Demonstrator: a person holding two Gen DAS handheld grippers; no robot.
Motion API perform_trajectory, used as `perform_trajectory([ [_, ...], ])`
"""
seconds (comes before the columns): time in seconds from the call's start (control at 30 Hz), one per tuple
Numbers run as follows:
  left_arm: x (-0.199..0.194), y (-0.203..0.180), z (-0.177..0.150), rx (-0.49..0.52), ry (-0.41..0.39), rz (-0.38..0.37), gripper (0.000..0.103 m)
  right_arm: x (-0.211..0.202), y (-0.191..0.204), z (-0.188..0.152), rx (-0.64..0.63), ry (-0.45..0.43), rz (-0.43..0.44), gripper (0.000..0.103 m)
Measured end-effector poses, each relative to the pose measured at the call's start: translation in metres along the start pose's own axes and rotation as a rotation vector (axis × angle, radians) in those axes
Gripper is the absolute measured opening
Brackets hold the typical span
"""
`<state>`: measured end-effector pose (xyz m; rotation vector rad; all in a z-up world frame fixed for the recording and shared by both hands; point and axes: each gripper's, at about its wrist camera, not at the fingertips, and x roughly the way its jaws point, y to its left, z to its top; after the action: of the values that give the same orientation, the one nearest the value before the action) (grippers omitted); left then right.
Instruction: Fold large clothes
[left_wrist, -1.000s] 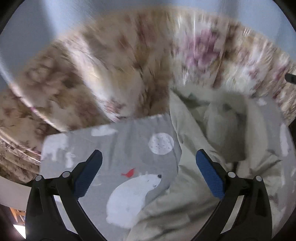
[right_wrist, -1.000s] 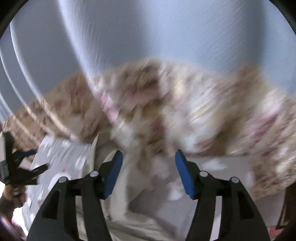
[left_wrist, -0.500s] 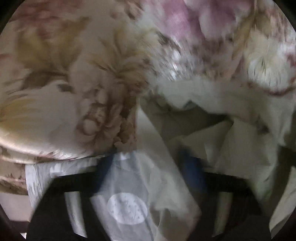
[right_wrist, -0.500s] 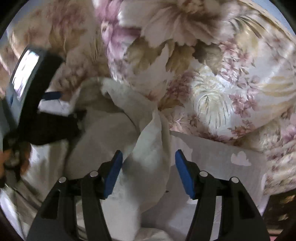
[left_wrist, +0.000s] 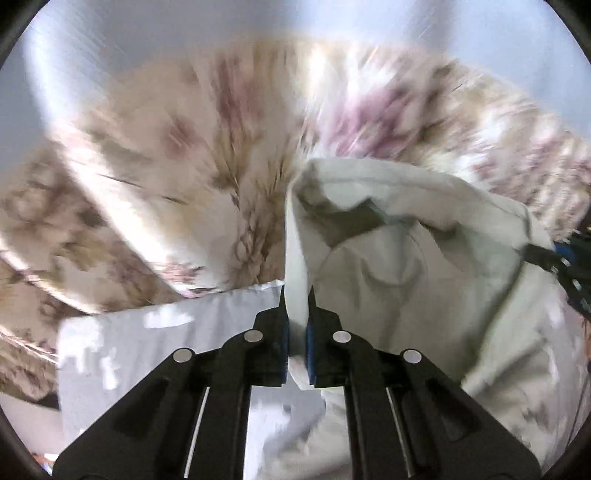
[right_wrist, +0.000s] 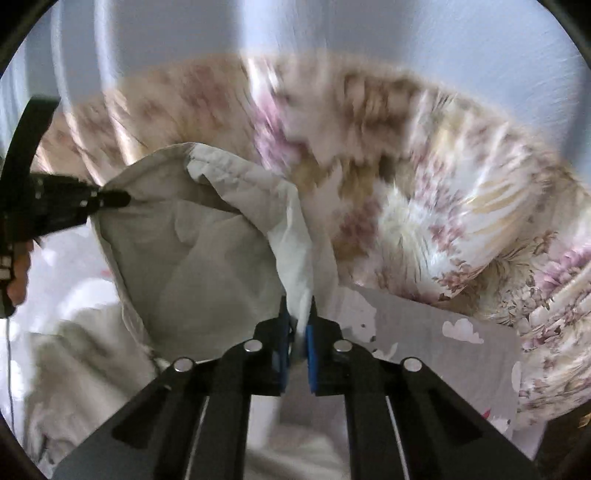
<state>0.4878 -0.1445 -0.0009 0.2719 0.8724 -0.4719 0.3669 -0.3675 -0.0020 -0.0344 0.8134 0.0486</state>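
Note:
A pale grey-green garment (left_wrist: 424, 266) hangs bunched between my two grippers, above a grey sheet printed with white animals (left_wrist: 147, 332). My left gripper (left_wrist: 296, 295) is shut on one edge of the garment, which rises as a narrow fold from between the jaws. My right gripper (right_wrist: 297, 304) is shut on another edge of the same garment (right_wrist: 192, 258). The left gripper shows in the right wrist view (right_wrist: 110, 199), pinching the cloth at far left. The right gripper's tip shows at the right edge of the left wrist view (left_wrist: 554, 258).
A floral quilt in cream, tan and pink (right_wrist: 424, 206) is piled behind the garment. A pale blue wall (right_wrist: 369, 37) is beyond it. The grey printed sheet (right_wrist: 443, 350) covers the bed below.
Both grippers were open above the cloth; now both are shut on garment edges and have lifted them. The view has tilted back up to the wall.

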Motion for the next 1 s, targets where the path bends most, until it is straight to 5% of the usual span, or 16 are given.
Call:
perform_trajectory([
  [0.2,-0.128,-0.026,-0.115,0.108,-0.152,-0.063,0.011,-0.112,0.026,-0.075,0.015,-0.182,0.113,0.007],
  [0.27,-0.132,-0.041,-0.172,0.180,-0.161,-0.001,0.015,-0.118,0.028,-0.114,0.033,-0.160,0.123,0.008],
  [0.33,-0.113,-0.043,-0.230,0.225,-0.096,0.066,0.044,-0.106,0.022,-0.155,0.066,-0.080,0.137,0.010],
  [0.47,-0.088,-0.015,-0.301,0.142,0.053,0.097,0.049,-0.091,-0.007,-0.229,0.188,0.095,0.148,0.012],
  [0.5,-0.096,-0.003,-0.311,0.104,0.049,0.087,0.057,-0.097,-0.011,-0.237,0.203,0.102,0.149,0.014],
  [0.53,-0.101,0.005,-0.314,0.076,0.038,0.081,0.070,-0.106,-0.016,-0.244,0.216,0.097,0.150,0.018],
  [0.6,-0.123,0.028,-0.313,-0.005,-0.018,0.091,0.082,-0.131,-0.026,-0.245,0.250,0.046,0.125,0.043],
  [0.73,-0.139,0.034,-0.279,-0.084,-0.079,0.088,0.089,-0.138,-0.033,-0.220,0.283,-0.043,0.130,0.045],
  [0.93,-0.080,-0.038,-0.236,-0.075,0.073,-0.131,0.093,-0.095,-0.005,-0.202,0.401,0.020,0.381,0.060],
  [1.0,-0.057,-0.052,-0.237,-0.077,0.125,-0.138,0.092,-0.073,0.008,-0.204,0.439,0.068,0.428,0.062],
])
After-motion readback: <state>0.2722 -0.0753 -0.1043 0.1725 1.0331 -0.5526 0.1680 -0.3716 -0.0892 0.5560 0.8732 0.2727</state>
